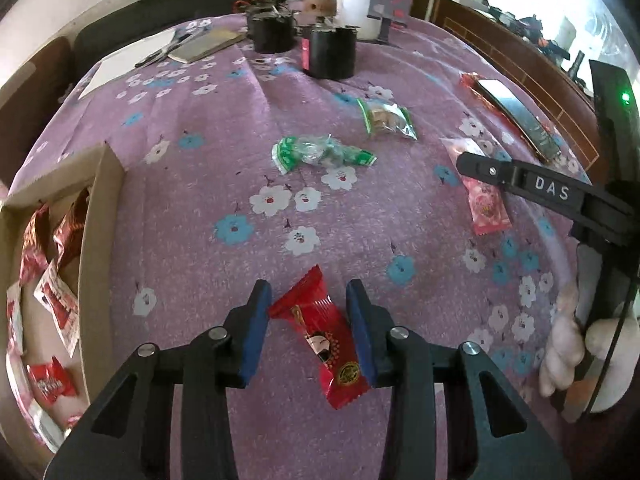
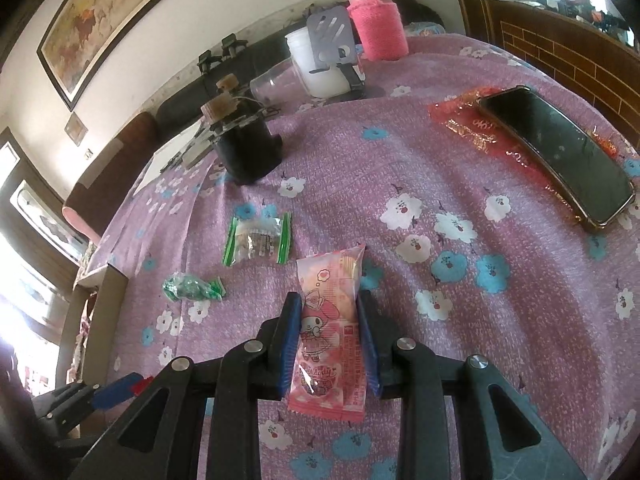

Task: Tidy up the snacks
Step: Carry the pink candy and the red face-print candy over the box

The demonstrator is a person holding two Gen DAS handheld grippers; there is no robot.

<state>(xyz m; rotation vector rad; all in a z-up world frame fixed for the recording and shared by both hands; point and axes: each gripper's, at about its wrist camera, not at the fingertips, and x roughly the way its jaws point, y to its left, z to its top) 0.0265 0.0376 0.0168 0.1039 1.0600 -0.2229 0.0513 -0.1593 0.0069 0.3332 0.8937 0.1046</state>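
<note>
**Two snacks, two grippers, one flowered cloth**

The left gripper (image 1: 308, 304) stands wide around a red packet (image 1: 320, 338) printed with a cartoon face and a gold seal, low in the frame; the pads sit at its sides, though I cannot tell whether they touch. The right gripper (image 2: 329, 312) stands narrower, its blue pads against the edges of a pink packet (image 2: 330, 332) showing a hooded bunny and the word "Melody".

Only the left view shows the box (image 1: 102, 216) of red sweets at the left edge, and "DAS" on the other tool. Only the right view shows the phone (image 2: 560, 152) clearly, upper right.
</note>
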